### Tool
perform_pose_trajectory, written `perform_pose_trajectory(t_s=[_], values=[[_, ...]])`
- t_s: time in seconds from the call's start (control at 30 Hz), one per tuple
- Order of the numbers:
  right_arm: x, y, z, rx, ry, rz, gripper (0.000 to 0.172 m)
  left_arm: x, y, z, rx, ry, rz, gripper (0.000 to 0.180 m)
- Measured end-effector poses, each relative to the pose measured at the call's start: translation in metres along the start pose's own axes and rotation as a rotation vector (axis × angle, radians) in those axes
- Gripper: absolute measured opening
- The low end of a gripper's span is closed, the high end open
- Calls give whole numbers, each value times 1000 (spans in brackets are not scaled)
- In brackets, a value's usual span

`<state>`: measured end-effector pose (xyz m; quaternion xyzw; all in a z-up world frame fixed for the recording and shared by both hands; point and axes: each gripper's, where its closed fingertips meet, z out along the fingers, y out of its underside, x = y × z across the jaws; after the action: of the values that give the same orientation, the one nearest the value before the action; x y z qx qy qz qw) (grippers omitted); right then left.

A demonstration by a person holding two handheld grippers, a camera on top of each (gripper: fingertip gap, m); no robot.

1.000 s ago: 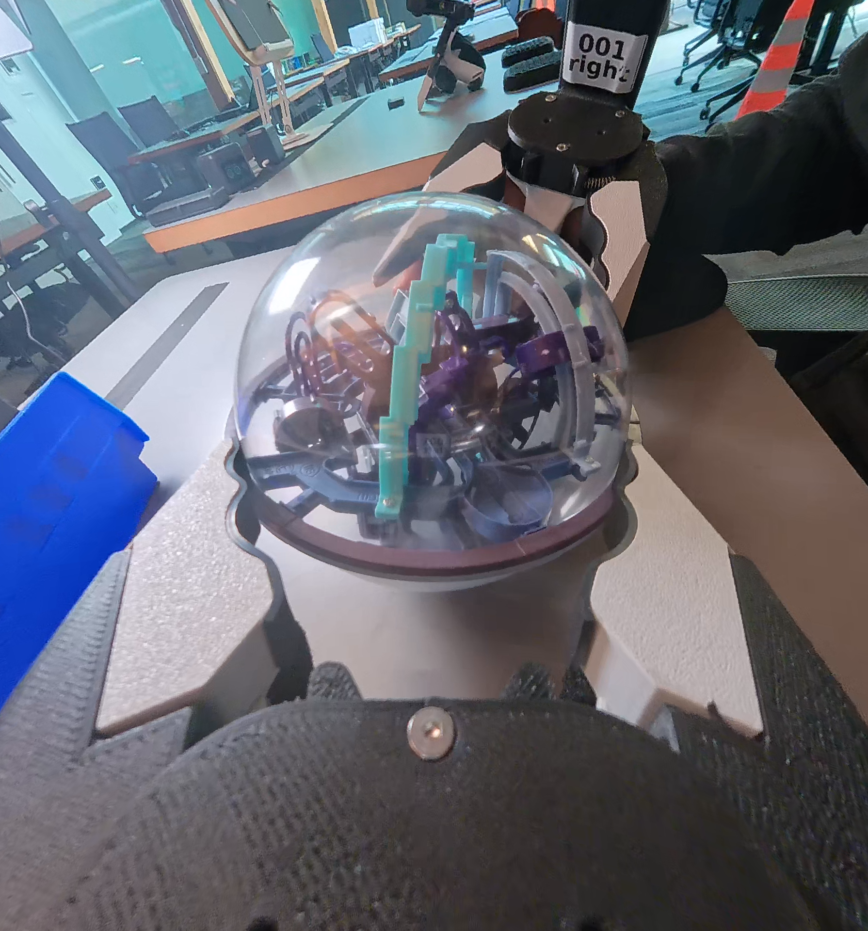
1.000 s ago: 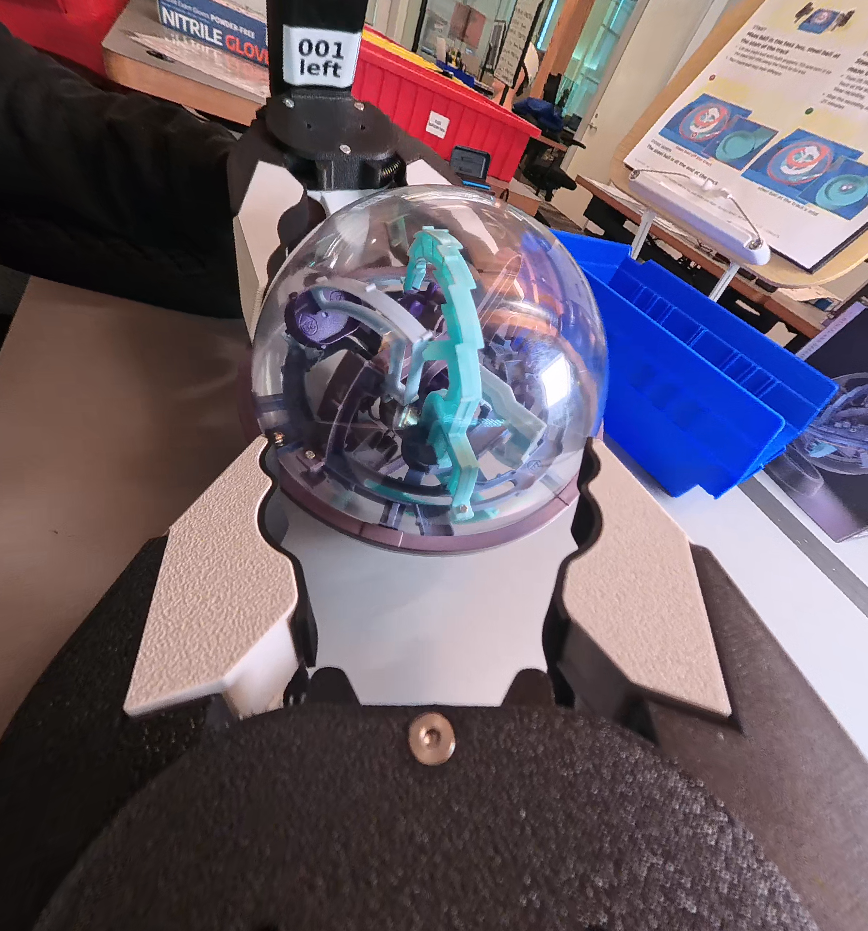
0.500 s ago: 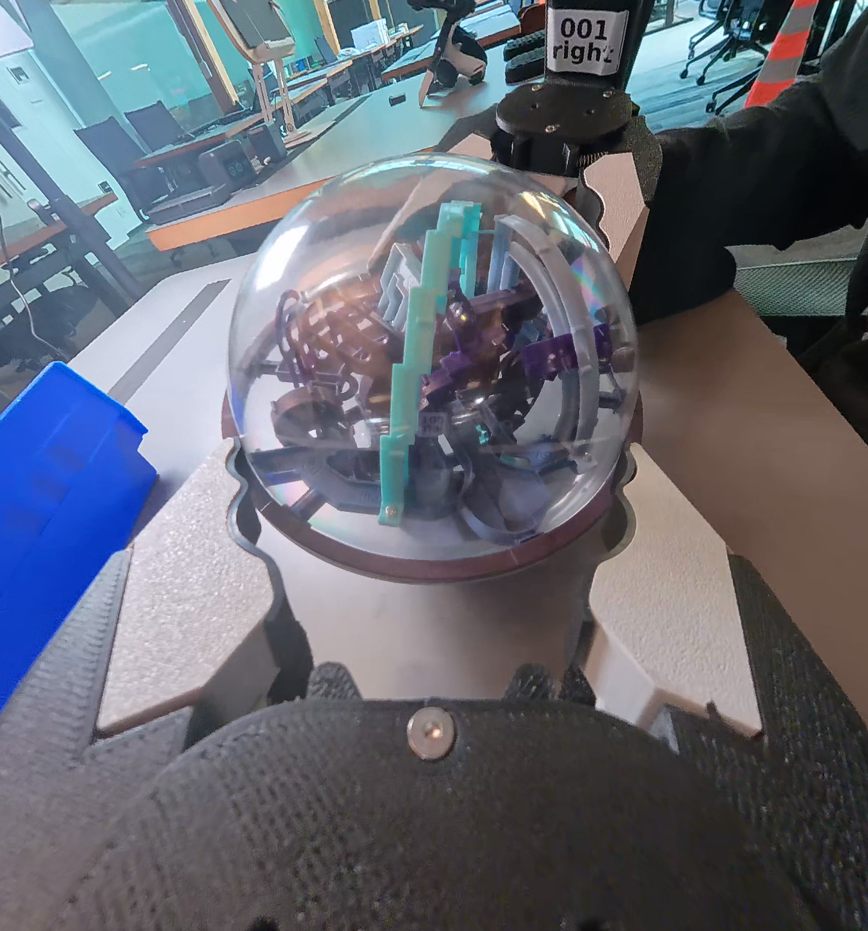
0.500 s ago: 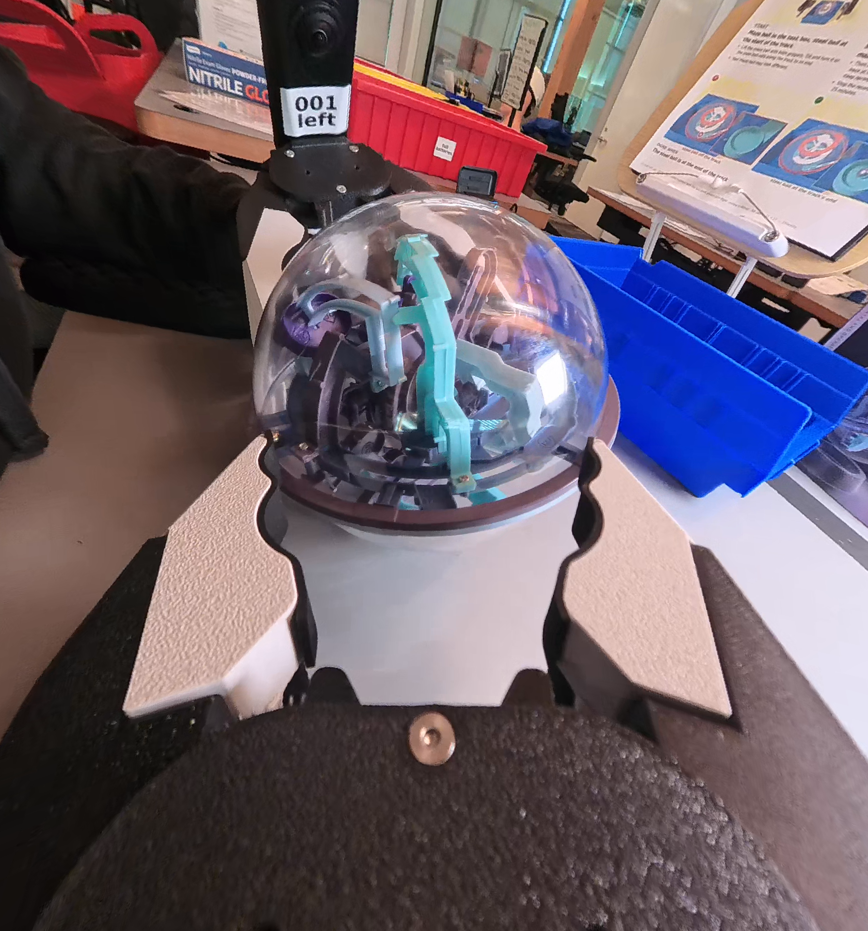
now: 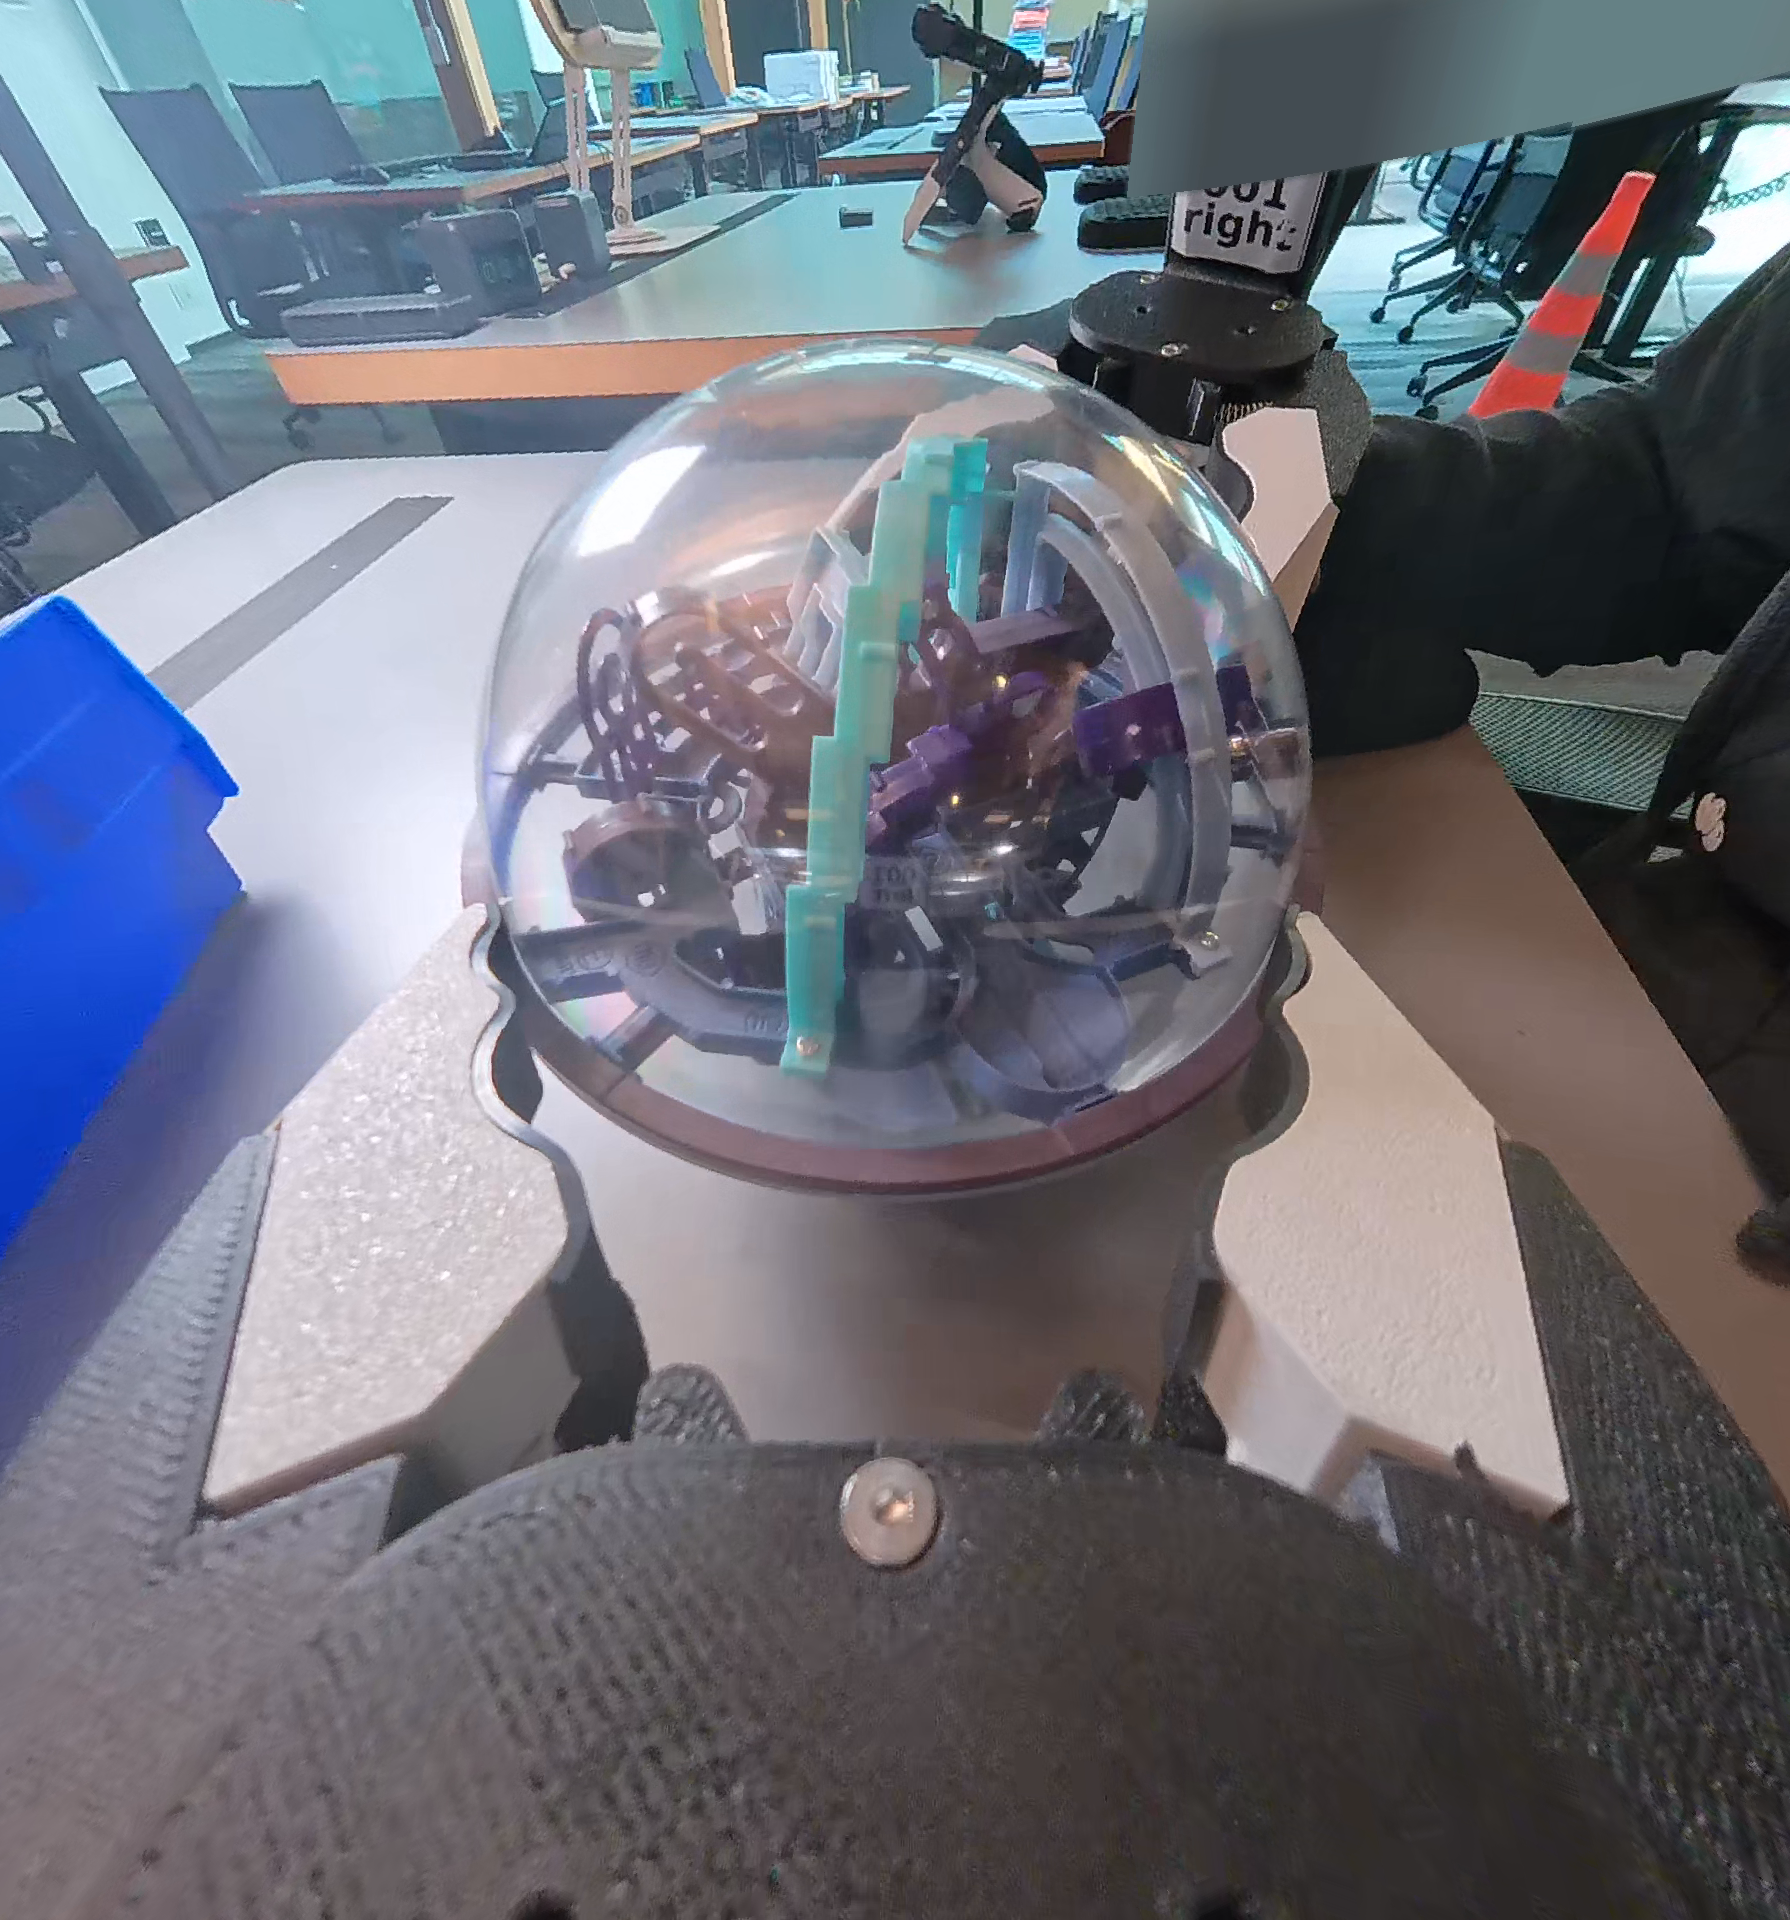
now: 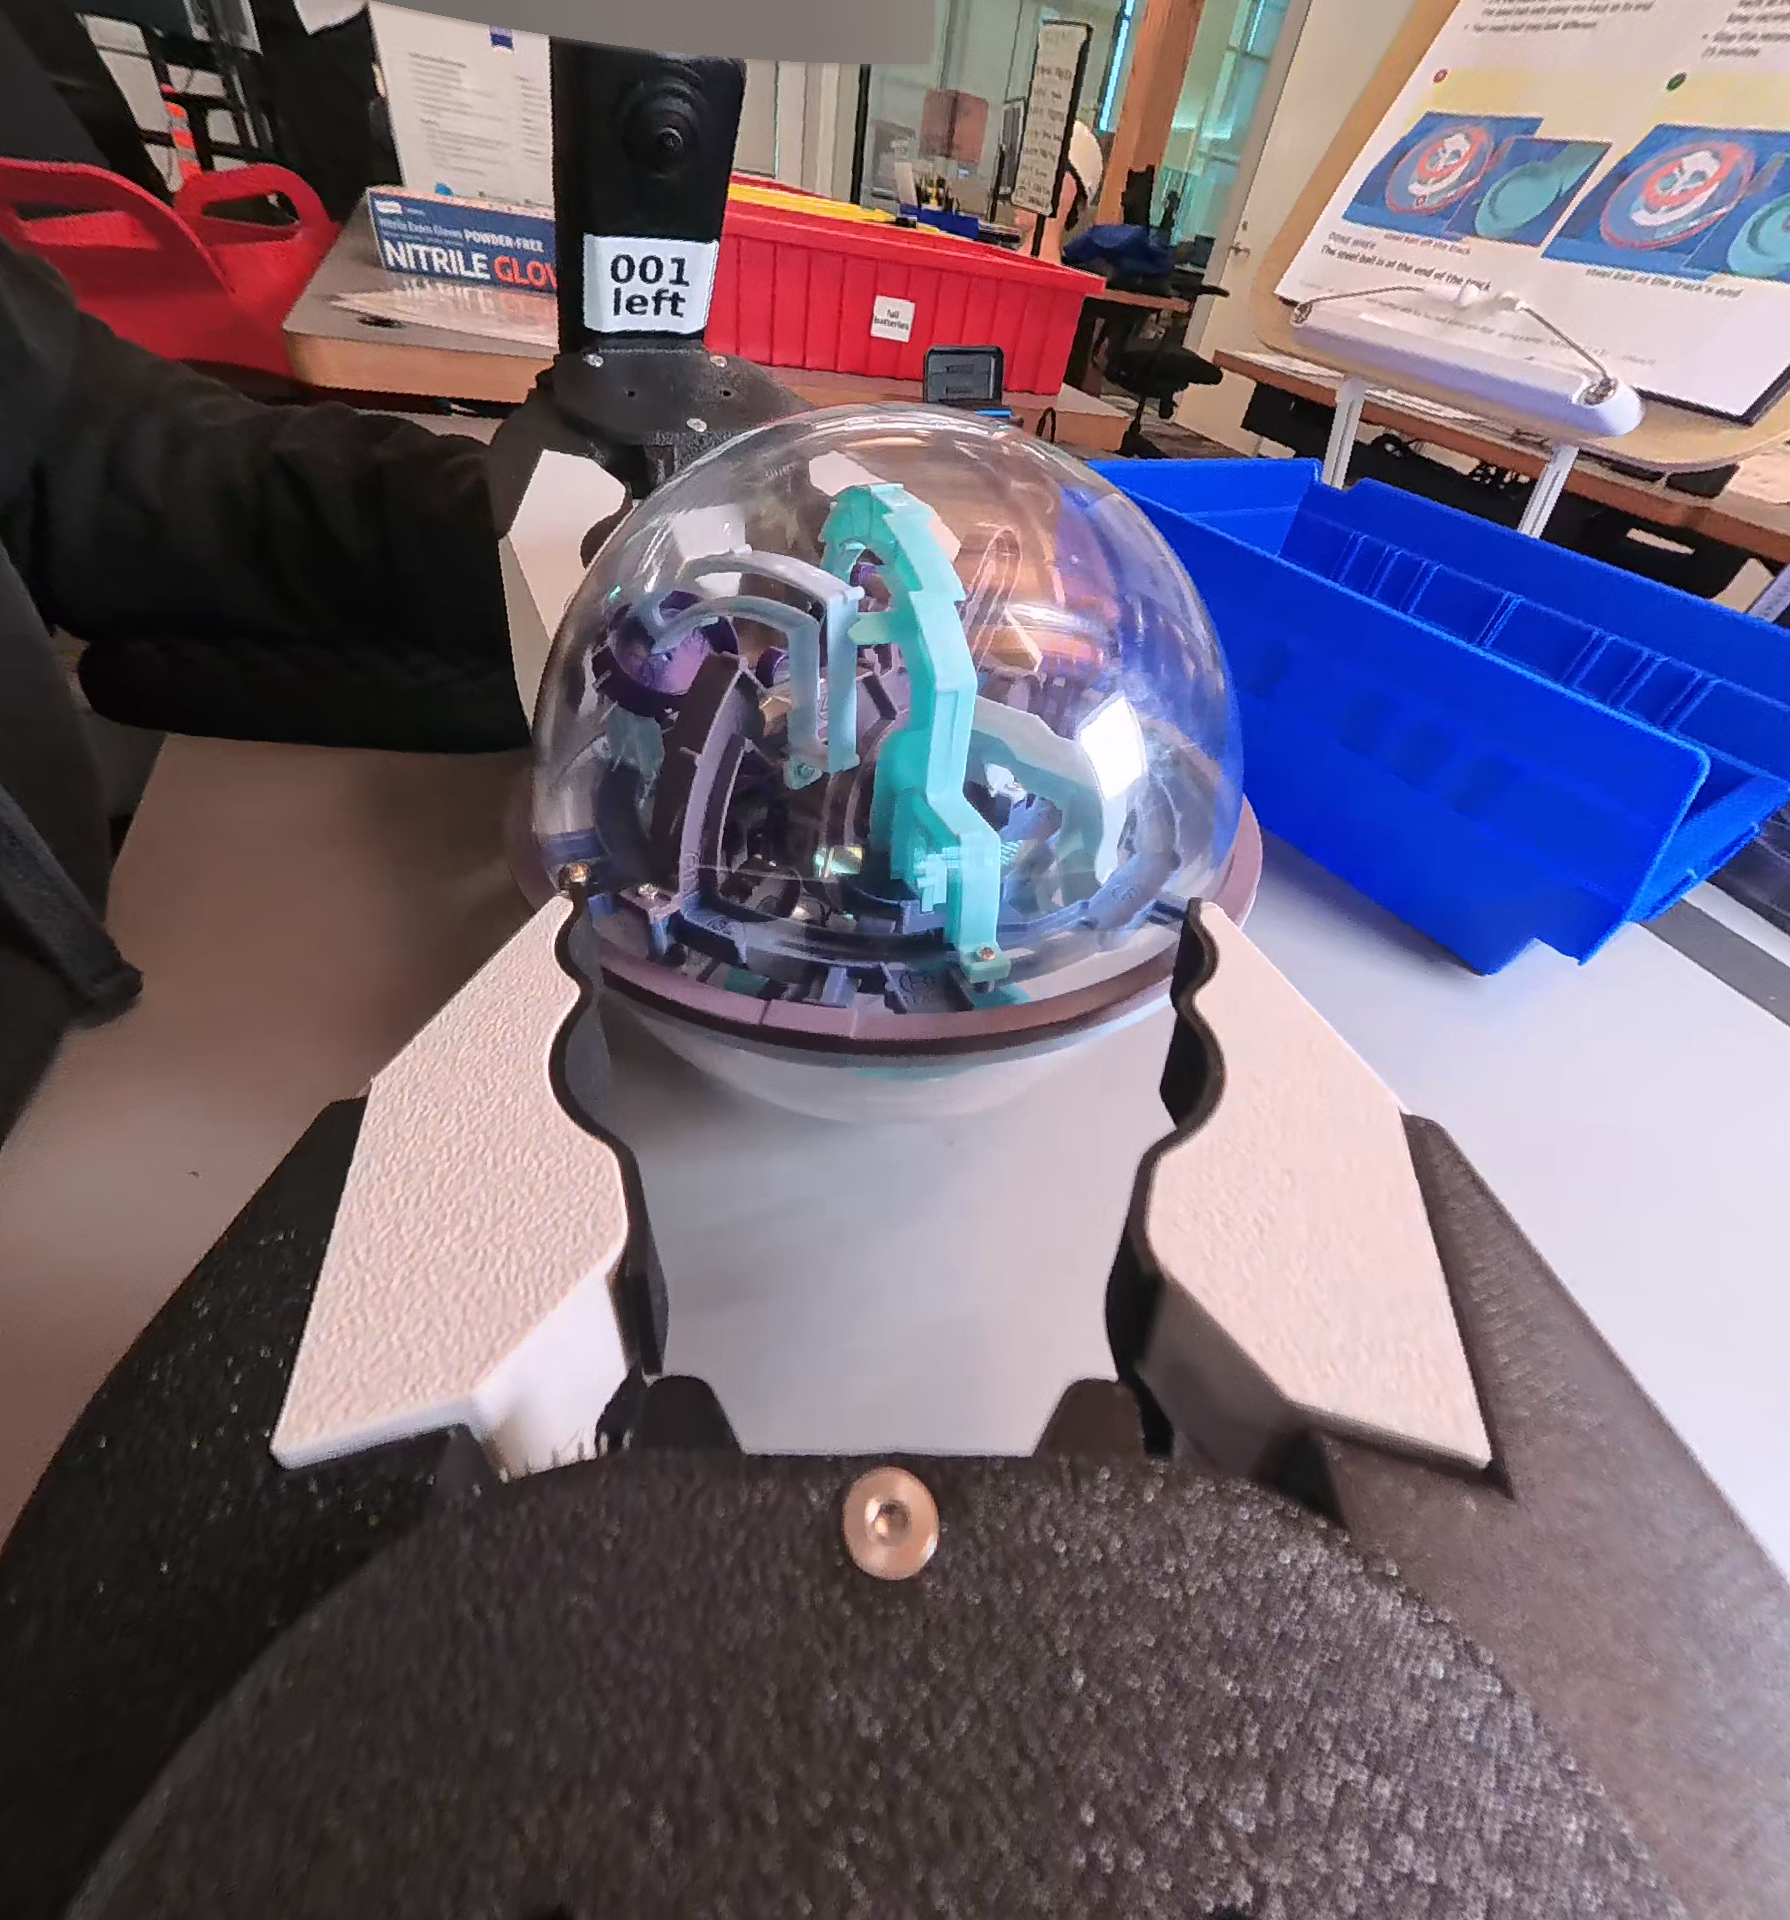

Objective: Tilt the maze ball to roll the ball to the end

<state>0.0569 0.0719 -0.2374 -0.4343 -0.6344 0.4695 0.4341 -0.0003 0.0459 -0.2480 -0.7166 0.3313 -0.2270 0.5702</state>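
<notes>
1. We saw the clear plastic maze ball (image 5: 891, 769), a sphere with teal, purple and brown tracks inside and a maroon band round its middle, held up between the two tongs above the pale table (image 5: 351, 665).
2. Our left tongs (image 5: 886, 997) stood wide apart with the ball between them; the scalloped fingertips (image 5: 501, 997) lay against the ball at its maroon band on both sides, so we judged them to be gripping the ball.
3. Our right tongs (image 6: 880, 935) gripped the same ball from the opposite side, their fingertips (image 6: 574, 935) pressed against the sphere at the band, left and right.
4. In the right wrist view, the left tongs showed on the far side of the ball, with a black sleeve (image 6: 247, 561) running off to the left.
5. The band sat tilted in the right wrist view, higher on the right than on the left.
6. We could not make out the small ball inside the tracks.
7. A blue plastic bin (image 6: 1493, 748) sat on the table to the right of the ball in the right wrist view, near it but apart.
8. An orange traffic cone (image 5: 1566, 301) stood far off in the left wrist view.
</notes>
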Motion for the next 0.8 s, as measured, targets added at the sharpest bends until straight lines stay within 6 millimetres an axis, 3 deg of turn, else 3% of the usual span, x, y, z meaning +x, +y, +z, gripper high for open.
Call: perform_pose_trajectory(t_s=[0.57, 0.8], values=[[-4, 1, 1, -17, 9, -55, 110, 4, -4, -3, 9, -12, 96, 136], [-4, -1, -1, -1, 1, -44, 107, 4, -4, -4, 20, 18, 29, 136]])
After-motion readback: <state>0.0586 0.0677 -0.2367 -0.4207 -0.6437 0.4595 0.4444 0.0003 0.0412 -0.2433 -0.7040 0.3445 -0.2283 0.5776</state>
